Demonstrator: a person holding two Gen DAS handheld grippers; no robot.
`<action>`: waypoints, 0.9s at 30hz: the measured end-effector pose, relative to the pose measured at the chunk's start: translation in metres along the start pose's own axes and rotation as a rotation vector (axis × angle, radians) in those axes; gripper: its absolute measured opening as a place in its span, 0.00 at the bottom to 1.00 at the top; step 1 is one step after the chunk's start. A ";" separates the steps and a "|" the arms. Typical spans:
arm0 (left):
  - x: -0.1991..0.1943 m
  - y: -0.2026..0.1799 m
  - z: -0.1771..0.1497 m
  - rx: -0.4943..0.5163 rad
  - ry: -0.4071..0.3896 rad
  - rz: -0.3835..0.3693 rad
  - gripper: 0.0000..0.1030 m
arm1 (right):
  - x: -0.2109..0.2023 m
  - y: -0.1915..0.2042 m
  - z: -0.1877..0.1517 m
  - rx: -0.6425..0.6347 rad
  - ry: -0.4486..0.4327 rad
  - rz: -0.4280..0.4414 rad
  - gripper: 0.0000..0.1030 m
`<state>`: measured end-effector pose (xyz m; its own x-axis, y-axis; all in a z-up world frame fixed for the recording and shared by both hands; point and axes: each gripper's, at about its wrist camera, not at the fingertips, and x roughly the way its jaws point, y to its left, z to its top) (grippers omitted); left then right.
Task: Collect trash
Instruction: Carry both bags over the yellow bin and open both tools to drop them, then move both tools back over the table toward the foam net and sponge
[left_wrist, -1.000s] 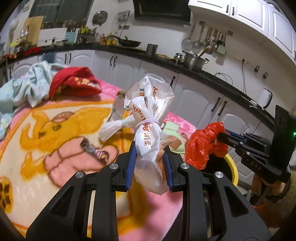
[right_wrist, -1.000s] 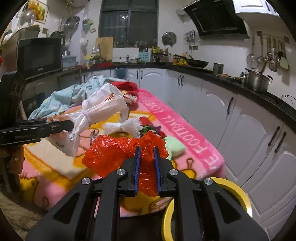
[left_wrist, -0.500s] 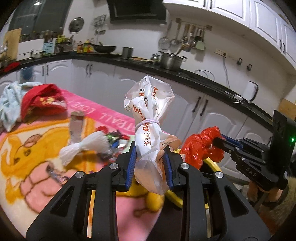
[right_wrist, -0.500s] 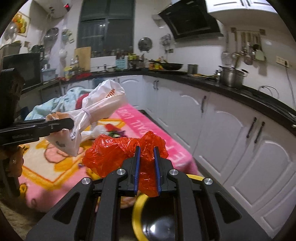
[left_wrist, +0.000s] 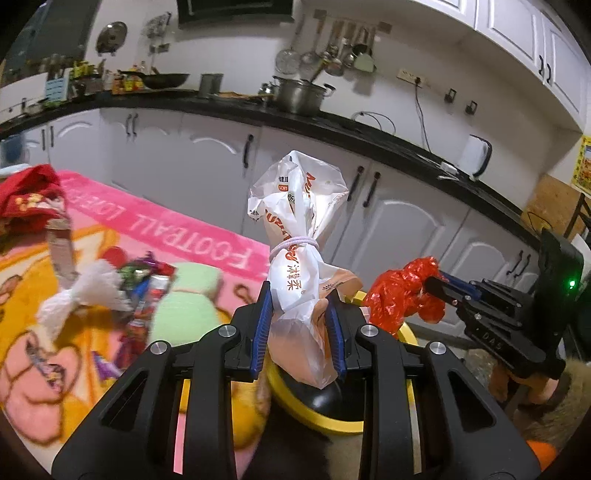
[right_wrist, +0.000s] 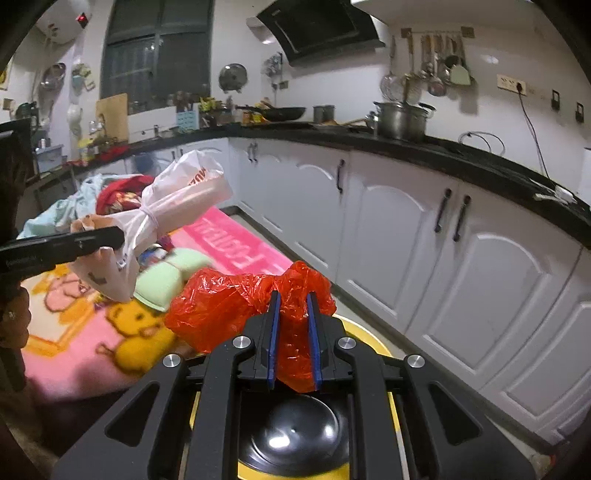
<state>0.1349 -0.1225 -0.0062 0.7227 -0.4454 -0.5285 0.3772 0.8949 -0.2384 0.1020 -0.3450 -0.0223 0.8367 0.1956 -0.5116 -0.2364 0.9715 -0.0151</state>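
Looking left of the bin (left_wrist: 334, 422) first: loose wrappers (left_wrist: 142, 291) and a green pack (left_wrist: 188, 306) sit on the pink blanket (left_wrist: 192, 236), well left of it. Left gripper (left_wrist: 298, 332) is clamped on a tied white bag (left_wrist: 295, 258), long axis pointing up and away, bottom hanging just over the bin's near rim; right gripper (right_wrist: 293, 339) is pinched on a red bag (right_wrist: 236, 306), hanging right above the bin's black lid (right_wrist: 295, 439), so I'd say it's closer to a drop. Cabinets (right_wrist: 443, 236) stand right of the bin, with open floor between.

Both grippers' fingers (left_wrist: 334, 314) (right_wrist: 274, 325) clamped, tilted slightly downward, side by side.
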 end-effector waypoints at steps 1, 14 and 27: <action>0.006 -0.005 -0.001 0.002 0.008 -0.009 0.20 | 0.001 -0.002 -0.003 0.001 0.005 -0.007 0.13; 0.072 -0.028 -0.018 0.021 0.135 -0.067 0.22 | 0.022 -0.034 -0.041 0.025 0.100 -0.062 0.14; 0.082 -0.021 -0.024 -0.003 0.146 -0.045 0.60 | 0.034 -0.041 -0.052 0.072 0.140 -0.041 0.42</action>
<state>0.1719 -0.1771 -0.0641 0.6133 -0.4767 -0.6297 0.4056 0.8743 -0.2668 0.1149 -0.3855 -0.0837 0.7664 0.1397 -0.6270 -0.1632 0.9864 0.0203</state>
